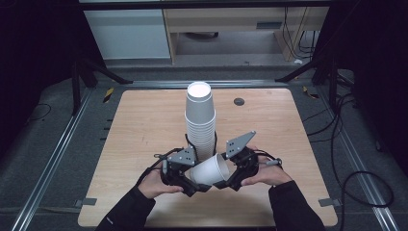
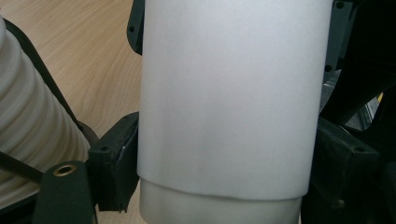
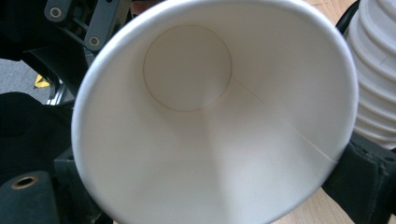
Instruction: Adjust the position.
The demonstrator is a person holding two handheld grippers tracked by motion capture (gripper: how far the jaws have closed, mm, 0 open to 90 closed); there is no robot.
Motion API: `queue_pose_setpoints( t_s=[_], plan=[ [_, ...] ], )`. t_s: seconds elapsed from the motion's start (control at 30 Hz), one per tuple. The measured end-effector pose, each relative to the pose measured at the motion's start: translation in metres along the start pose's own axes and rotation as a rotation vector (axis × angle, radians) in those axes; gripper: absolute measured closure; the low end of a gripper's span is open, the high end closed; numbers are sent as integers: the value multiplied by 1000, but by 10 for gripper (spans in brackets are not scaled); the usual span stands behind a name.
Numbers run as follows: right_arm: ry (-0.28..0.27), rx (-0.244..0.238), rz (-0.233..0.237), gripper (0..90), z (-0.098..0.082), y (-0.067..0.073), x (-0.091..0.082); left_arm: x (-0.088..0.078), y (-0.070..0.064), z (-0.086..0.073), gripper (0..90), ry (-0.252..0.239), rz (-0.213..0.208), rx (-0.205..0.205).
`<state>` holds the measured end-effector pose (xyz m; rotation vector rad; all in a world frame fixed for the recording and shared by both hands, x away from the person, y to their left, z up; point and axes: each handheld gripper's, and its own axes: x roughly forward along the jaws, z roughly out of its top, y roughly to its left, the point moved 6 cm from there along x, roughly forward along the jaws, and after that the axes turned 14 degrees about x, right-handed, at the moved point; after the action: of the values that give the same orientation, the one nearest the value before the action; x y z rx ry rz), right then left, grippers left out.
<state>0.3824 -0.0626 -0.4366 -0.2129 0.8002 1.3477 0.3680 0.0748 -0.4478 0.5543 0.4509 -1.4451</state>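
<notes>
Item: single paper cup (image 1: 210, 169), on its side at 6 o'clock of the cup stack (image 1: 200, 120), clear of the tabletop (image 1: 144, 125). My left claw (image 1: 192, 185) clamps its base end; my right claw (image 1: 226, 179) pinches the rim. One cup separated, I judge; setting it down remains.

Wooden table (image 1: 144, 125); black disc (image 1: 239, 101) near its far edge.
</notes>
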Motion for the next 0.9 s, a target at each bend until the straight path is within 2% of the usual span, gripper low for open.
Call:
queue_pose_setpoints(
  t_s=[0.33,0.5,0.7,0.9],
  plan=[
    [13,0,1,86,0,-1,2,2,0,-1,221,15,5,16],
    [7,7,5,76,-1,-2,2,2,0,-1,226,0,6,12],
    [-18,3,4,58,-1,-2,2,1,1,-2,228,9,3,13],
    [-88,18,3,45,4,-2,-9,0,3,-5,227,8,3,3]
  ],
)
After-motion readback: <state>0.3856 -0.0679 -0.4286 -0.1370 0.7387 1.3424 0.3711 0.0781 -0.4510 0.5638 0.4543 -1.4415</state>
